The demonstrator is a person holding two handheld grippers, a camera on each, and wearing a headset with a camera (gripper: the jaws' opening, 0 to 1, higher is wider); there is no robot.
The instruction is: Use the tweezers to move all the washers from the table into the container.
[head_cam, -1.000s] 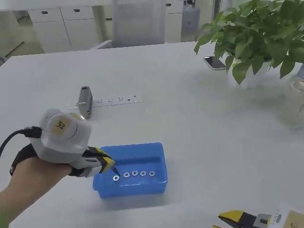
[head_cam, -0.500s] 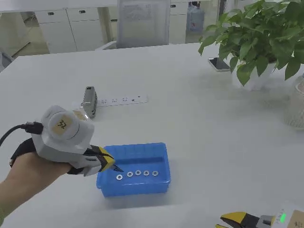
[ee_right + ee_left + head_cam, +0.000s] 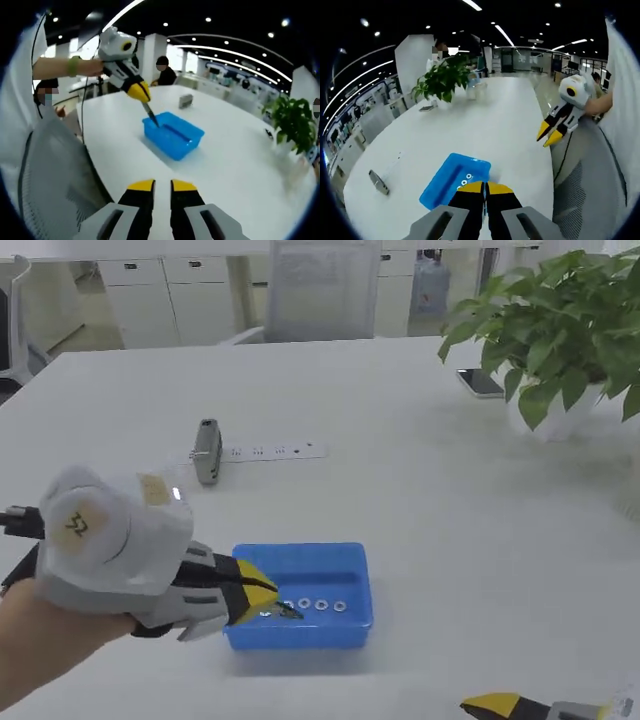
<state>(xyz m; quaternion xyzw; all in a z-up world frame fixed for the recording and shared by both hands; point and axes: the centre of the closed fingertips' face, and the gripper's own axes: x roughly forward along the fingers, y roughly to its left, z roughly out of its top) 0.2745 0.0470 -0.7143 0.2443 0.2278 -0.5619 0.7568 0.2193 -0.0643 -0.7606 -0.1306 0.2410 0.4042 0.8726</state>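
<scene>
Left gripper clenched on tweezers. Tip over left end of washers row inside blue container, at gripper's 3 o'clock. Right gripper idle at 5 o'clock over tabletop, jaws slightly apart, empty.

Judgement: all washers in sight already in container; task at or near end.

Versus half-second earlier: left gripper raised toward camera, covering row's left washers.

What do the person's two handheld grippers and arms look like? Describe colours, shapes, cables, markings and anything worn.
The left gripper and right gripper each have a rounded pale grey housing and tapering yellow-and-black jaws. A round tan disc with an emblem caps the left one; a black cable leaves its rear. A green wristband circles that wrist.
</scene>
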